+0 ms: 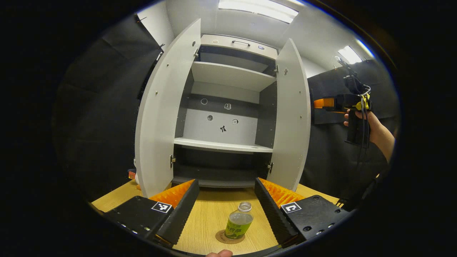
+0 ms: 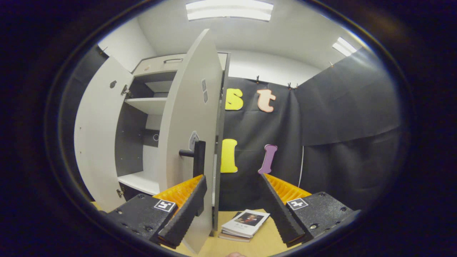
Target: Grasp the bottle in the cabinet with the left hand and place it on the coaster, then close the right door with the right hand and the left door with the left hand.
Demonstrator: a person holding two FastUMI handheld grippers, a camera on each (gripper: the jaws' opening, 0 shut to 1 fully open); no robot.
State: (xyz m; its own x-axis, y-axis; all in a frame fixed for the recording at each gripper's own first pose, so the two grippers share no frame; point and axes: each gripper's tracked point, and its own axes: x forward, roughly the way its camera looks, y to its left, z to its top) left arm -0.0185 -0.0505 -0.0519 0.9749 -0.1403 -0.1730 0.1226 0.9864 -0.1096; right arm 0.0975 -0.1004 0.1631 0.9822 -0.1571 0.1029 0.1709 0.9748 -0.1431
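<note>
A small clear bottle with a green label stands upright on a round brown coaster on the wooden table. My left gripper is open, its fingers wide on either side of the bottle and not touching it. Behind stands the grey cabinet with both doors open: left door, right door. My right gripper is open beside the right door, just right of its dark handle. The right gripper also appears in a hand, raised by the right door.
A small stack of books lies on the table below the right gripper, by the right door's edge. Cabinet shelves hold nothing visible. Black cloth walls surround the booth. An orange item sits behind the left door.
</note>
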